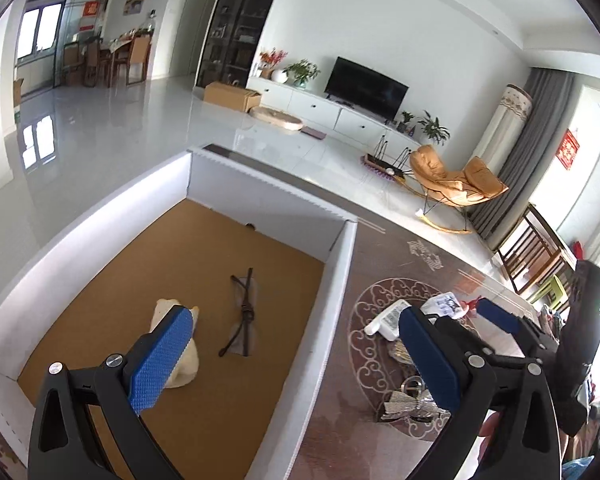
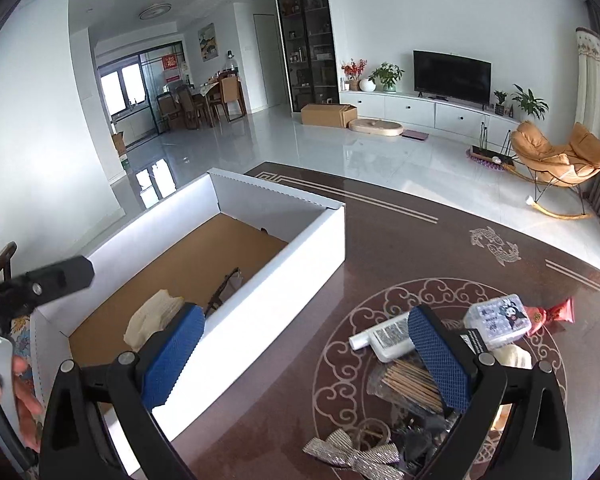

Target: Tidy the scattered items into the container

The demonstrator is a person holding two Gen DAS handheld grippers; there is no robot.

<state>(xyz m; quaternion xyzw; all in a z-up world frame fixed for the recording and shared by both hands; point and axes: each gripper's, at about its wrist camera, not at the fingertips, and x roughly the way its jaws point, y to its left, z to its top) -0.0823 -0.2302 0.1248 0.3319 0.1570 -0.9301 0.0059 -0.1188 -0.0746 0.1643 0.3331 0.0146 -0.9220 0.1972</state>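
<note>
A white box (image 1: 336,280) with a brown floor stands on the dark table; it also shows in the right wrist view (image 2: 292,240). Inside lie a cream cloth (image 1: 184,364) and a bagged dark cord (image 1: 244,316). My left gripper (image 1: 296,356) is open and empty over the box's right wall. My right gripper (image 2: 306,356) is open and empty above the table beside the box. Scattered on the table are a white tube (image 2: 384,336), a toothpick bag (image 2: 408,384), a silver bow (image 2: 352,454), a clear card case (image 2: 496,316) and a red packet (image 2: 552,312).
The table (image 2: 380,240) has a round pattern under the scattered items. The other gripper's black body (image 2: 52,280) and a hand (image 2: 20,396) show at left. A tiled living-room floor, TV cabinet and orange rocking chair (image 2: 560,160) lie beyond.
</note>
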